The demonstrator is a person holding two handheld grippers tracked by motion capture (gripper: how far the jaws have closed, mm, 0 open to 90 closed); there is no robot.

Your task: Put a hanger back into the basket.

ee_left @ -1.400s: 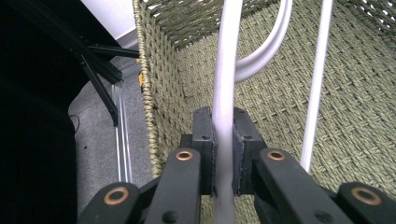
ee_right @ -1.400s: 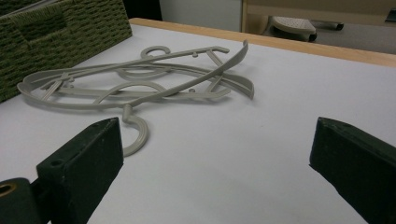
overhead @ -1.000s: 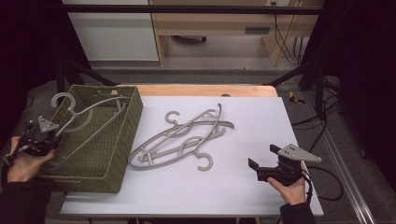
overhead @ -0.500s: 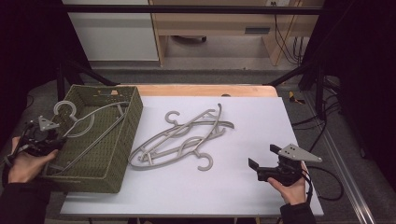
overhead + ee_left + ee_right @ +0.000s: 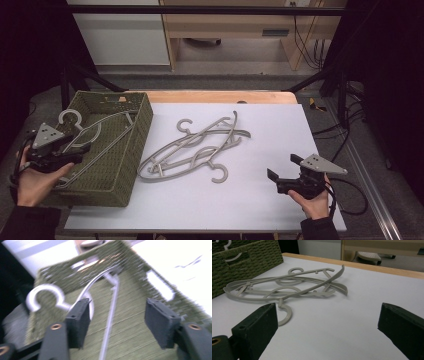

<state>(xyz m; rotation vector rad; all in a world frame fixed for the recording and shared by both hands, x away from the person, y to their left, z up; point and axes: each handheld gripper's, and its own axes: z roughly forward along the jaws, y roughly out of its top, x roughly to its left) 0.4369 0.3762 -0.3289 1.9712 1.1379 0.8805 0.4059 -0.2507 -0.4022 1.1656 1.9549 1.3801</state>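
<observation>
A grey plastic hanger (image 5: 100, 131) lies tilted in the green woven basket (image 5: 136, 142), its hook (image 5: 70, 117) up over the far left rim. My left gripper (image 5: 79, 151) hovers open over the basket's left side. In the left gripper view the hanger's bar (image 5: 110, 315) runs between the spread jaws of my left gripper (image 5: 117, 305) without touching either. A loose pile of grey hangers (image 5: 200, 145) rests mid-table. My right gripper (image 5: 283, 167) sits open near the front right, facing the pile (image 5: 287, 287) and apart from it.
The basket (image 5: 249, 257) stands at the left end of the white tabletop (image 5: 270, 125). A wooden strip (image 5: 215, 96) runs along the table's far edge. Dark frame bars (image 5: 320, 75) stand behind both far corners. Cables trail off the right side.
The hanger has sunk lower into the basket, its hook dropping toward the rim. My left gripper shifted slightly nearer. The right gripper has stayed put.
</observation>
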